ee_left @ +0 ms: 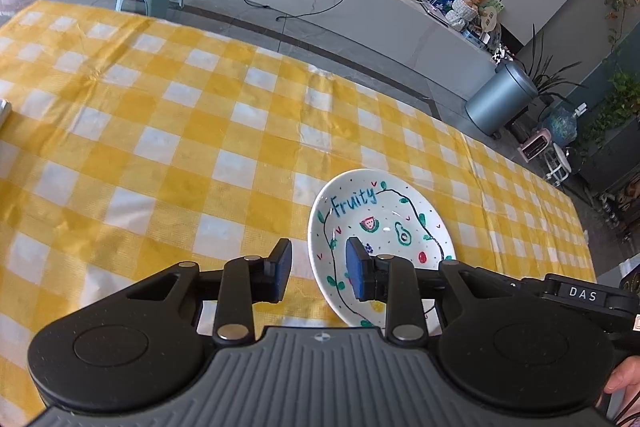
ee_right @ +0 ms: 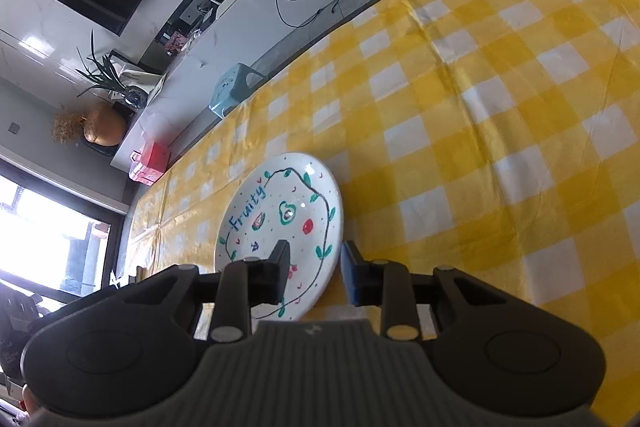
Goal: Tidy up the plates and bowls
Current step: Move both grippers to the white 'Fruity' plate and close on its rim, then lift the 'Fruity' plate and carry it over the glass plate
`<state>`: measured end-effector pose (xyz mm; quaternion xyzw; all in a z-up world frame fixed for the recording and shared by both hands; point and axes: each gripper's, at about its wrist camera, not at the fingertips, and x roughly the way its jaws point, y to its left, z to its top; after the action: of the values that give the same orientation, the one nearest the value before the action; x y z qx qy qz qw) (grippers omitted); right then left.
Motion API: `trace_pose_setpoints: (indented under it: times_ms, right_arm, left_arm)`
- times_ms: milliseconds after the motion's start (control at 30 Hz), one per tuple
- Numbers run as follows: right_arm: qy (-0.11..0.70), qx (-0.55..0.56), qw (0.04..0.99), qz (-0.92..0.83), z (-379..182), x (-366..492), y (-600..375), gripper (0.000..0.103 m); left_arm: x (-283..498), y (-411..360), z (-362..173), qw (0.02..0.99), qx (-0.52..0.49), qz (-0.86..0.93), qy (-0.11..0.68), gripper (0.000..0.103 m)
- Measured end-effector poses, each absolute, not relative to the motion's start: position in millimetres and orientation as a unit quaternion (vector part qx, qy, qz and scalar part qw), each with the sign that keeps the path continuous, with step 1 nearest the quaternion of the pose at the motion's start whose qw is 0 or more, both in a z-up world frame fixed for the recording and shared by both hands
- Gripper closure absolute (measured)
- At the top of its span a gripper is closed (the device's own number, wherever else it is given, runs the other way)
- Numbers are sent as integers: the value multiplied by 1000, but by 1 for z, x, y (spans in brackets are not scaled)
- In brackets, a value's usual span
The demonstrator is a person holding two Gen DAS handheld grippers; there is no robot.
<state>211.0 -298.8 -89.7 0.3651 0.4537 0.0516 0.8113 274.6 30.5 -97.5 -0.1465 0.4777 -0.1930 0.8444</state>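
While both grippers gape, plate (ee_left: 380,223) rests untouched.

"Fruity" is written in blue on the white plate (ee_left: 380,223), lower centre-right of the left wrist view, and is read again on the plate (ee_right: 280,227) at lower centre of the right wrist view. "DAS" is printed in white on a black device (ee_left: 584,294) at the lower right edge of the left wrist view.
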Motion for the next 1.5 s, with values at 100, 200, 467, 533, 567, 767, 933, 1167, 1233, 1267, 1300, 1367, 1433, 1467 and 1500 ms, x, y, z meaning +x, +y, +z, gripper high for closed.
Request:
trace_pose_setpoints:
  times_ms: [100, 200, 467, 533, 567, 767, 933, 1167, 1233, 1267, 1300, 1367, 1433, 1467, 1500]
  right_arm:
    - [459, 370, 806, 48, -95, 214, -303, 76]
    - [462, 379, 800, 49, -98, 217, -306, 81]
    - [469, 375, 798, 48, -107, 224, -304, 83]
    - [467, 380, 797, 50, -109, 225, -303, 83]
    - [467, 381, 796, 51, -109, 226, -303, 83]
    - [467, 374, 800, 52, -110, 227, -300, 90]
    - [469, 377, 798, 48, -111, 227, -302, 98]
    - [475, 374, 795, 51, -104, 224, -303, 97]
    - [479, 379, 790, 51, -101, 221, -305, 97]
    - [480, 380, 789, 51, -100, 218, -305, 97]
    - [481, 382, 788, 52, -98, 215, -306, 97]
    - [483, 385, 785, 51, -93, 207, -309, 97]
    - [483, 391, 782, 48, -88, 197, -314, 97]
    - [484, 394, 780, 46, -85, 191, -316, 97]
    - [483, 397, 779, 44, -82, 185, -319, 97]
  left_arm:
    - [279, 29, -105, 840, -151, -197, 482, 69]
    - [285, 28, -112, 835, -162, -195, 488, 69]
    - [294, 27, -123, 829, -182, -193, 493, 72]
    - [296, 27, -124, 829, -181, -192, 493, 75]
    - [297, 26, -124, 829, -180, -193, 493, 75]
    - [299, 23, -125, 830, -173, -193, 494, 88]
    - [299, 21, -124, 833, -167, -188, 493, 92]
    - [294, 21, -116, 832, -169, -187, 495, 93]
    - [289, 21, -111, 831, -170, -188, 495, 93]
    - [287, 20, -108, 831, -168, -189, 496, 93]
    - [283, 18, -104, 831, -165, -190, 497, 93]
    - [276, 14, -96, 830, -160, -193, 498, 93]
    - [266, 10, -86, 830, -157, -196, 498, 93]
    - [261, 8, -80, 830, -157, -198, 498, 93]
    - [255, 5, -75, 829, -155, -199, 499, 93]
